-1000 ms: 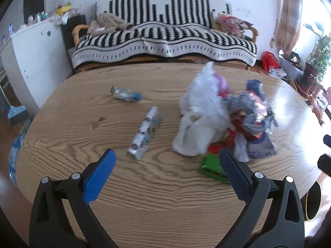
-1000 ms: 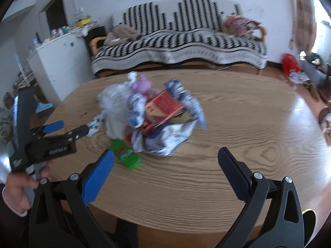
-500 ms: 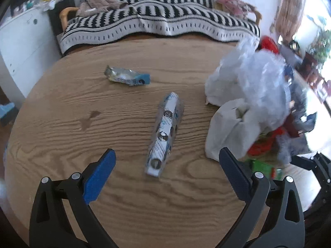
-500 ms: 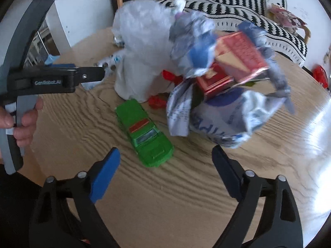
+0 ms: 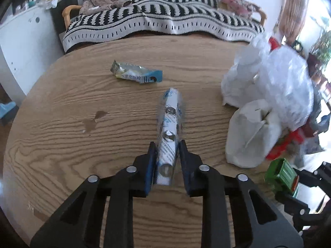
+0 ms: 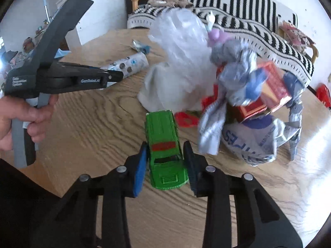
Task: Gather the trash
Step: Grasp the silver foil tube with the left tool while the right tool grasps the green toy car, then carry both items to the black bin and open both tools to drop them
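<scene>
My left gripper (image 5: 166, 149) is shut on the near end of a long white and blue cookie wrapper (image 5: 169, 128) lying on the wooden table (image 5: 62, 124). My right gripper (image 6: 164, 152) is shut on a green toy car (image 6: 164, 144) at the table's near side. The left gripper (image 6: 62, 76) and the wrapper (image 6: 129, 65) also show in the right wrist view. A pile of trash with clear plastic bags (image 5: 269, 95), a red box (image 6: 266, 91) and crumpled foil bags (image 6: 248, 140) sits right of the wrapper. A small blue and silver wrapper (image 5: 136, 74) lies farther back.
A sofa with a black and white striped blanket (image 5: 161, 22) stands behind the table. A white cabinet (image 5: 20, 41) is at the left. The toy car (image 5: 282, 174) also shows at the right of the left wrist view.
Both grippers moved forward and closed: the left onto the long wrapper, the right onto the green toy car.
</scene>
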The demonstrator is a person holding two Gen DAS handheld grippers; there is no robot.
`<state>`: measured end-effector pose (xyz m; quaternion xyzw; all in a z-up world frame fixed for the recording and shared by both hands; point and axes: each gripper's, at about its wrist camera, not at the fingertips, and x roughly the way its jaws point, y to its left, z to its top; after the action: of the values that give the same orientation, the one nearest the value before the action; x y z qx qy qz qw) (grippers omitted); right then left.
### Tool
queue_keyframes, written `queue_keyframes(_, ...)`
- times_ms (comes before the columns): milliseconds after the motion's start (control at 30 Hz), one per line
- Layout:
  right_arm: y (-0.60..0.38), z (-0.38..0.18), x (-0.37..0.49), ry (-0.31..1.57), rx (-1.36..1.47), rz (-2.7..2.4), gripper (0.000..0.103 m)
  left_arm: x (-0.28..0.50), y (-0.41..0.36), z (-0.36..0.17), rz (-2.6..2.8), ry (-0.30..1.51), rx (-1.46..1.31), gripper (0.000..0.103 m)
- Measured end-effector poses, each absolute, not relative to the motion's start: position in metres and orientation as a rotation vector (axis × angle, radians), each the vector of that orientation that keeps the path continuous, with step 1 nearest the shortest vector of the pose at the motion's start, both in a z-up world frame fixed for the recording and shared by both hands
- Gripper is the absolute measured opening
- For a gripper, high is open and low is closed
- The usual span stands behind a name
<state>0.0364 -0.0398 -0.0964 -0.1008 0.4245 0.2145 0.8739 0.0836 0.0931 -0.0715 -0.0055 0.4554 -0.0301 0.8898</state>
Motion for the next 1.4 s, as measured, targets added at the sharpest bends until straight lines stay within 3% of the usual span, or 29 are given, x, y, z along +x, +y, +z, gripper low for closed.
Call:
queue_keyframes(233,-0.063,-0.055,0.018,0.802,-0.139,0.452,0.034,0.066,0.086,-0.050,-0.049,0.904,0.000,0.019)
queue_keyframes(500,-0.166,0.007,-0.008,0.683,0.014,0.321,0.034,0.038,0.036,-0.001,-0.090,0.765,-0.001,0.019)
queue_keyframes(767,-0.332,0.018,-0.061,0.652,0.155,-0.014,0.034,0.014,-0.092,0.041,-0.312,0.644,0.054,0.019)
queue_keyframes(1000,-0.464,0.002,-0.124,0.677,0.296,-0.275,0.034,-0.005,-0.217,0.050,-0.537,0.640,0.098,0.019)
queue_keyframes(1400,-0.625,-0.045,-0.262,0.741,0.532,-0.639,0.035,-0.097,-0.457,-0.008,-1.021,0.803,0.212,0.019)
